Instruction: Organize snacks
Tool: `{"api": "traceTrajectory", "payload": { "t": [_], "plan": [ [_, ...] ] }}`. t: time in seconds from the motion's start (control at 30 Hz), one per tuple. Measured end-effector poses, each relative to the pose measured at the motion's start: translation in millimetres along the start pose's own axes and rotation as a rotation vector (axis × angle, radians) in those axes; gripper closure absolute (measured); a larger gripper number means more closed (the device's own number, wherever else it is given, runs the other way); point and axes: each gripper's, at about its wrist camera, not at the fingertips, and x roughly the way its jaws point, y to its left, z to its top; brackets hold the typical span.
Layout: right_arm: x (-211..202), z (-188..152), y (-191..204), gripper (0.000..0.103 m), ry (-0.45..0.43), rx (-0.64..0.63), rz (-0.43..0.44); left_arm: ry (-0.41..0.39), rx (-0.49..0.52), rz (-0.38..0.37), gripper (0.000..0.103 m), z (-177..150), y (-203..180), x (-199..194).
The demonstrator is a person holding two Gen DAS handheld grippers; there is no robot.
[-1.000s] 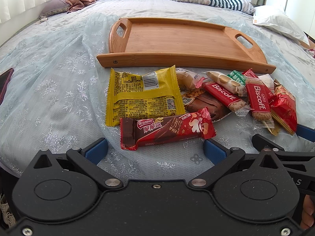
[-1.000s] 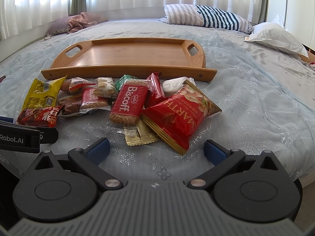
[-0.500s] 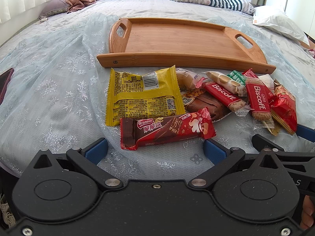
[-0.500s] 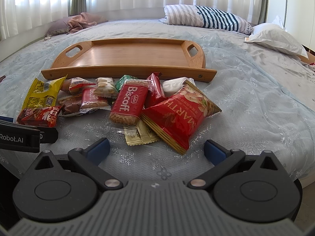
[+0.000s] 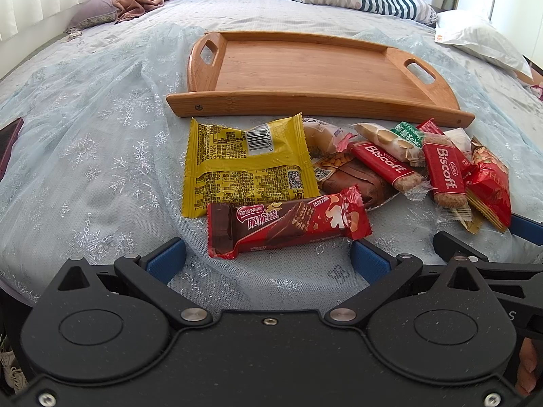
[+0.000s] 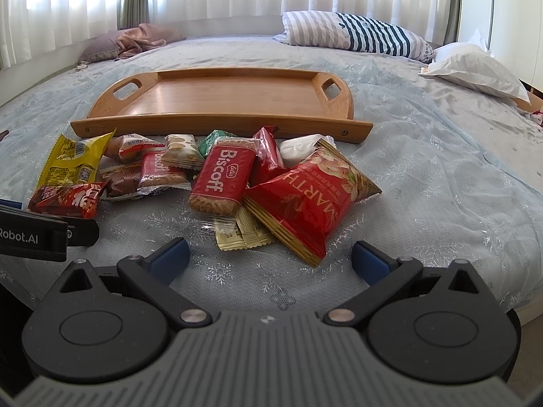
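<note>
A pile of snack packets lies on the bed in front of an empty wooden tray (image 5: pixel 315 68) (image 6: pixel 217 100). The pile holds a yellow packet (image 5: pixel 244 166) (image 6: pixel 69 166), a red Nestle wafer bar (image 5: pixel 288 225) (image 6: pixel 64 200), Biscoff packs (image 5: pixel 444 174) (image 6: pixel 222 178) and a red nut bag (image 6: pixel 312 200) (image 5: pixel 488 186). My left gripper (image 5: pixel 268 259) is open and empty, just short of the wafer bar. My right gripper (image 6: pixel 269 259) is open and empty, just short of the nut bag and a small gold sachet (image 6: pixel 242 235).
The bed has a pale blue snowflake cover (image 5: pixel 85 156). A striped pillow (image 6: pixel 353 35) and a white pillow (image 6: pixel 475 68) lie at the back right, a purple pillow with pink cloth (image 5: pixel 135 0) at the back left. A dark object (image 5: pixel 8 146) sits at the left edge.
</note>
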Motion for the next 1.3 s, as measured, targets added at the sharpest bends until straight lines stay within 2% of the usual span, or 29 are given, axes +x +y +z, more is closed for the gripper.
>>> {"api": "traceTrajectory", "payload": {
  "t": [0.37, 0.5, 0.6, 0.67, 0.73, 0.9, 0.93, 0.97, 1.03, 1.1, 1.13, 1.17, 1.23, 1.3],
  "plan": [
    [0, -6, 1, 0.0, -0.039, -0.019, -0.006, -0.043, 0.011, -0.009, 0.0, -6, 1, -4],
    [-5, -2, -4, 0.0, -0.031, 0.006, 0.014, -0.087, 0.015, -0.005, 0.0, -12, 0, -6],
    [-11, 3, -11, 0.0, -0.038, 0.038, 0.039, -0.085, 0.023, -0.01, 0.001, -10, 0, -11],
    [-17, 5, -16, 0.0, -0.065, 0.064, 0.055, -0.097, 0.007, -0.031, 0.009, -10, 3, -17],
    [-21, 6, -19, 0.005, -0.091, 0.075, 0.048, -0.112, -0.002, -0.068, 0.015, -9, 5, -24],
    [-26, 11, -23, 0.013, -0.166, 0.114, -0.012, -0.166, -0.014, -0.097, 0.016, -6, 7, -38],
    [-25, 13, -25, 0.015, -0.169, 0.126, -0.022, -0.17, -0.016, -0.096, 0.019, -4, 6, -39],
    [-23, 14, -26, 0.019, -0.166, 0.141, -0.039, -0.17, -0.018, -0.095, 0.029, -3, 5, -40],
    [-19, 17, -30, 0.023, -0.156, 0.173, -0.06, -0.168, -0.022, -0.094, 0.037, -1, 5, -41],
    [-15, 22, -33, 0.023, -0.134, 0.211, -0.067, -0.17, -0.014, -0.084, 0.027, -1, 2, -40],
    [-13, 23, -35, 0.023, -0.13, 0.227, -0.066, -0.176, -0.012, -0.062, 0.01, -2, 0, -39],
    [-12, 25, -35, 0.023, -0.126, 0.239, -0.068, -0.187, -0.011, -0.036, 0.002, -2, -1, -38],
    [-9, 30, -35, 0.023, -0.124, 0.239, -0.08, -0.212, 0.004, -0.002, 0.002, -4, -6, -38],
    [-7, 32, -32, 0.023, -0.122, 0.231, -0.109, -0.204, 0.016, 0.009, 0.002, -4, -10, -33]
  ]
}}
